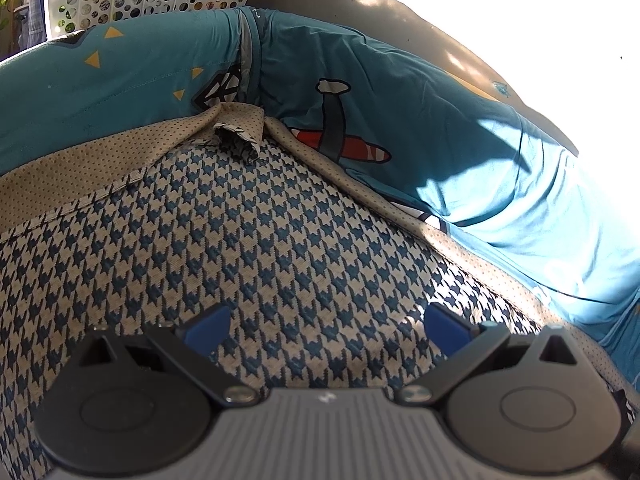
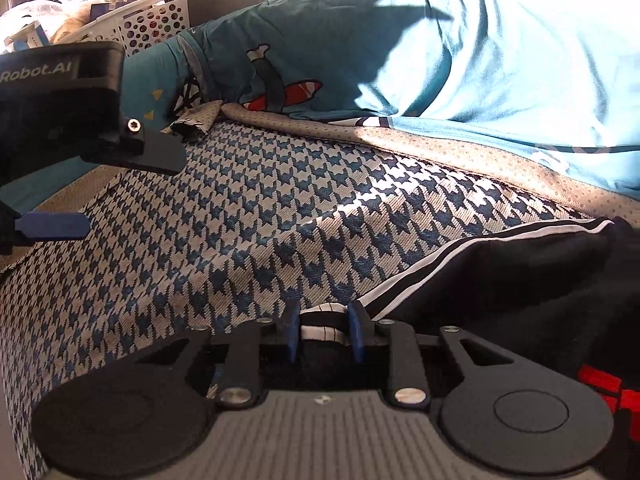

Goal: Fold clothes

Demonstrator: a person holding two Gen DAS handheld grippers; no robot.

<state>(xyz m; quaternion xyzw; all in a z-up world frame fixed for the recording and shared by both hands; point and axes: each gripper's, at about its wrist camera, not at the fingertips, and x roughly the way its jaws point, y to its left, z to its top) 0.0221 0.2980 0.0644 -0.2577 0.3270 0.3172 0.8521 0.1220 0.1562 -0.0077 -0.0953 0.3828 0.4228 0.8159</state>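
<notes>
Right gripper pinched the striped edge of a black garment on the houndstooth cover. Left gripper hovered open above the same cover, near a teal shirt.

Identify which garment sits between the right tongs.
The black garment with white stripes: its edge is pinched in the right tongs. The teal shirt lies farther back, untouched.

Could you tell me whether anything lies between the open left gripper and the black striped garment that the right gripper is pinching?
Nothing visible does. Only bare houndstooth cover lies between the left gripper and the black striped garment, whose edge sits in the right gripper.
</notes>
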